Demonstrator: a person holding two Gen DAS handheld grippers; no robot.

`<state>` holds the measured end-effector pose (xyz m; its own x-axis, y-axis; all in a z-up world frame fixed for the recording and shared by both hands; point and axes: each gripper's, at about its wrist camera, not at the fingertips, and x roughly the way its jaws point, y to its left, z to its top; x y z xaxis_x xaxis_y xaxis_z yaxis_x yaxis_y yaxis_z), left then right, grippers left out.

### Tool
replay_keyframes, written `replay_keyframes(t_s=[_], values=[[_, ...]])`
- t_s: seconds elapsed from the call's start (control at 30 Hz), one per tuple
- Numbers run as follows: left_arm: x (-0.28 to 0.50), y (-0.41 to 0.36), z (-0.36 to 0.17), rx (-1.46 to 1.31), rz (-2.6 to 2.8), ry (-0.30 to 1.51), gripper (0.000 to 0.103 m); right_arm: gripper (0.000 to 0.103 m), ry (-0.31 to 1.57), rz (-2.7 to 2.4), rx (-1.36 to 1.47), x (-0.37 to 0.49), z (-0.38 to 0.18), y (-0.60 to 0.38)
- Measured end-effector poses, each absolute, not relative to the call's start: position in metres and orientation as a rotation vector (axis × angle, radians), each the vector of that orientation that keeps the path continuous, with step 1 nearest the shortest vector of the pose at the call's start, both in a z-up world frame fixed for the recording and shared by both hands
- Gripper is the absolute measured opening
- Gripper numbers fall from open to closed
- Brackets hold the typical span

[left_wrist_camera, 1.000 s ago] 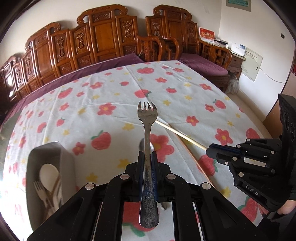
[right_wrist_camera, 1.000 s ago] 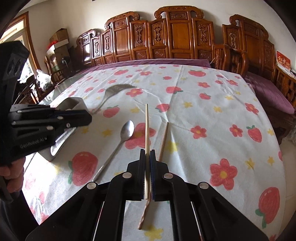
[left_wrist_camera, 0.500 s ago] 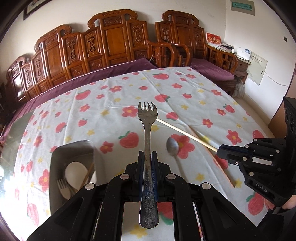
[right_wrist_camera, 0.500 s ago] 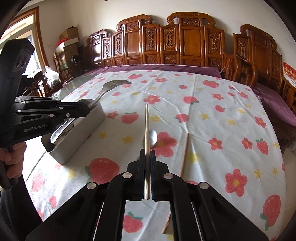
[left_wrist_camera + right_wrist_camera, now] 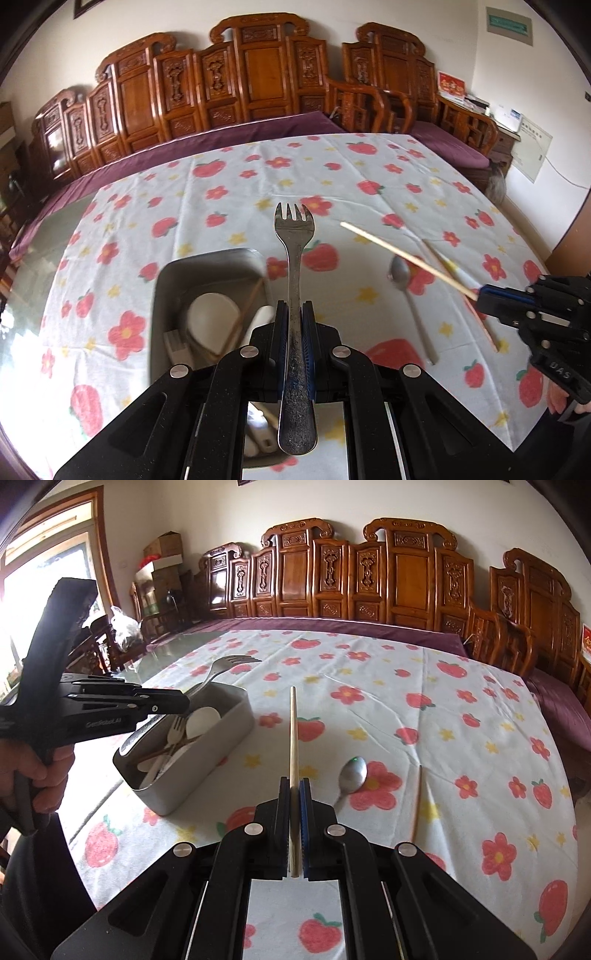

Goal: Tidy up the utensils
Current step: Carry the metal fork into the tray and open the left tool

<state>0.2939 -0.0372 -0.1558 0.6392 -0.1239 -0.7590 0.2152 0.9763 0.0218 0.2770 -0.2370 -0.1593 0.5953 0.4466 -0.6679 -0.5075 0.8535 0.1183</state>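
Note:
My left gripper [image 5: 294,306] is shut on a metal fork [image 5: 293,236], tines pointing away, held in the air over the near right part of a grey metal box [image 5: 162,280]. The box [image 5: 207,771] holds white spoons, a pale fork and chopsticks. My right gripper [image 5: 294,782] is shut on a wooden chopstick [image 5: 293,731], held above the cloth right of the box. The same gripper [image 5: 484,295] shows at the right of the left wrist view. A metal spoon [image 5: 352,771] and a second chopstick [image 5: 419,797] lie on the cloth.
The table carries a white cloth [image 5: 229,192] printed with red flowers and strawberries. Carved wooden chairs [image 5: 258,77] line its far side. A hand [image 5: 40,771] holds the left gripper's handle [image 5: 55,635] at the left of the right wrist view.
Both grippers moved left across the table toward the box. The fork now hangs over the box. The chopstick has lifted further off the cloth.

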Motion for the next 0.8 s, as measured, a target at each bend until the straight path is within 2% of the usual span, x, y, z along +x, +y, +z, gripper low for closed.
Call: replay_keyframes(t_s=[0.23, 0.8], values=[[0.292, -0.008, -0.165, 0.104, -0.154, 0.874, 0.007, 0.006, 0.741, 0.569, -0.085, 0.269, -0.156, -0.225], [0.305, 0.027, -0.227, 0.107, -0.081, 0.997, 0.007, 0.006, 0.771, 0.567, -0.123, 0.268, -0.168, -0.215]])
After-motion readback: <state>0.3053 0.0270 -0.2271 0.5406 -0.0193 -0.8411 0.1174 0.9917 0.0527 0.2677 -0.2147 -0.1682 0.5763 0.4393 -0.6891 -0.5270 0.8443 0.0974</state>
